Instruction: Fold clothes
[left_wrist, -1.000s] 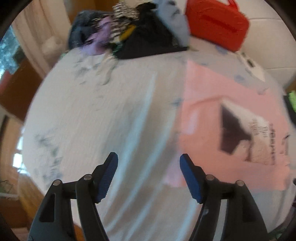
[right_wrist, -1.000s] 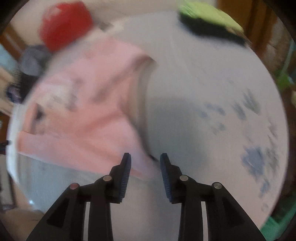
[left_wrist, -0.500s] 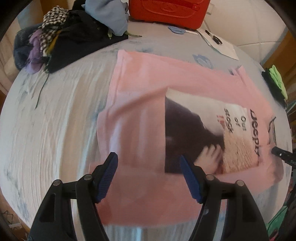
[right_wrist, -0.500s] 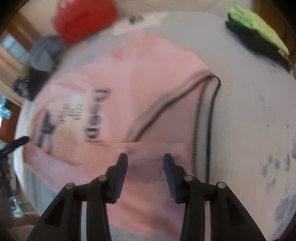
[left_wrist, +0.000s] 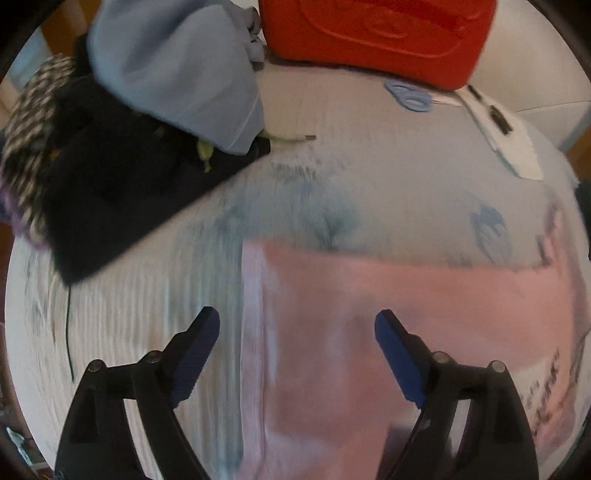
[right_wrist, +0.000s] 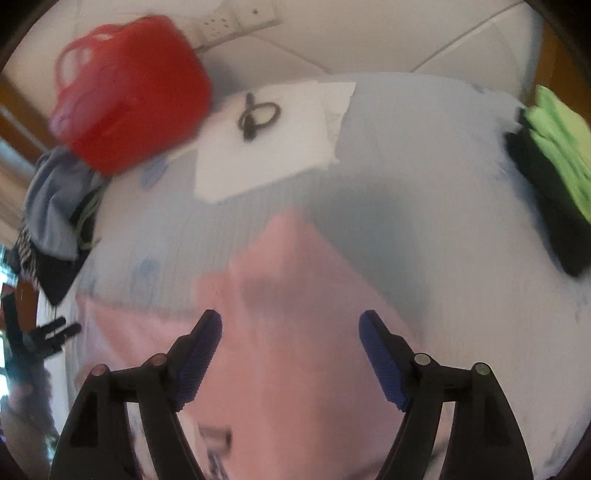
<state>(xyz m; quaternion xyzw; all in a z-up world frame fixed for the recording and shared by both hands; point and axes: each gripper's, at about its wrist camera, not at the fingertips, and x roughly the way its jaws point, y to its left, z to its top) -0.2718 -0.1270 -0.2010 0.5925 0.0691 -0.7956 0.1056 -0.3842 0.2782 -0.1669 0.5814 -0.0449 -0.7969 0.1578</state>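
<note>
Pink shirt (left_wrist: 424, 314) lies flat on pale blue bedspread (left_wrist: 369, 177), near you. Your left gripper (left_wrist: 297, 334) spread wide over its left edge; your right gripper (right_wrist: 290, 338) spread too, gripping nothing. Unfolded clothes pile (left_wrist: 122, 122) far left, red bag (left_wrist: 373, 33) far.

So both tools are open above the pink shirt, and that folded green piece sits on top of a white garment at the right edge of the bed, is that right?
Nearly. The left tool and right tool are open above the pink shirt, but the folded green piece sits on a black garment, not a white one. The right wrist view shows this.
</note>
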